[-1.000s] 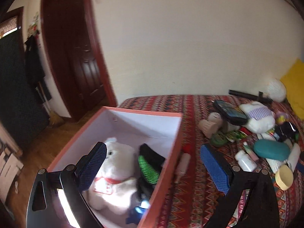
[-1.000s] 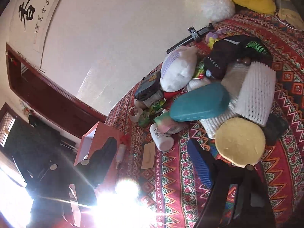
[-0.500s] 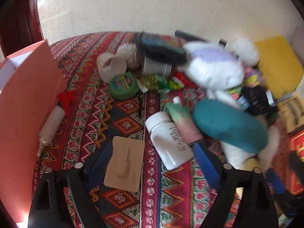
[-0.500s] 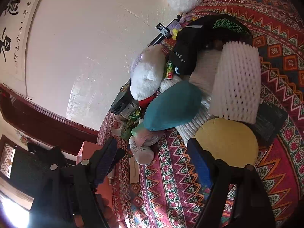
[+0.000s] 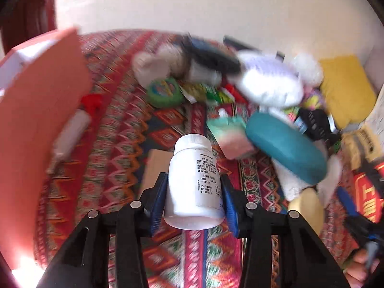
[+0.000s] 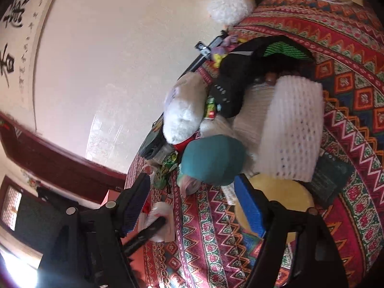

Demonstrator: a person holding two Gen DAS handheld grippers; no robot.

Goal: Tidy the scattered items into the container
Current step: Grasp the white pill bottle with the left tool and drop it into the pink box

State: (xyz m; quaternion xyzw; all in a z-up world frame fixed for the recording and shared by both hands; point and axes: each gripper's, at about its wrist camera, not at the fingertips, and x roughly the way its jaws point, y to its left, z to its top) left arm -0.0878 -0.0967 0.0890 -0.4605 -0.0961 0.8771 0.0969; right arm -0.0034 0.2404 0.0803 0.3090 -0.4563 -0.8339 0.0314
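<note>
Bright, even daylight across both fisheye views. Heavy motion blur over the red patterned woven cloth [image 5: 124, 129] and clutter in the left wrist view; only the white plastic pill bottle [image 5: 194, 182] sharp. Blown-out glare at lower left corners. Strong barrel distortion, dark vignetted edges.

A plain cream plaster wall [image 6: 108, 72] carries black brush calligraphy [image 6: 9, 45] above a dark red wooden door frame [image 6: 60, 163]. Bright window light [image 6: 14, 264] glares low at the left. A red zigzag-patterned woven bedspread [image 6: 348, 55] covers the bed.
</note>
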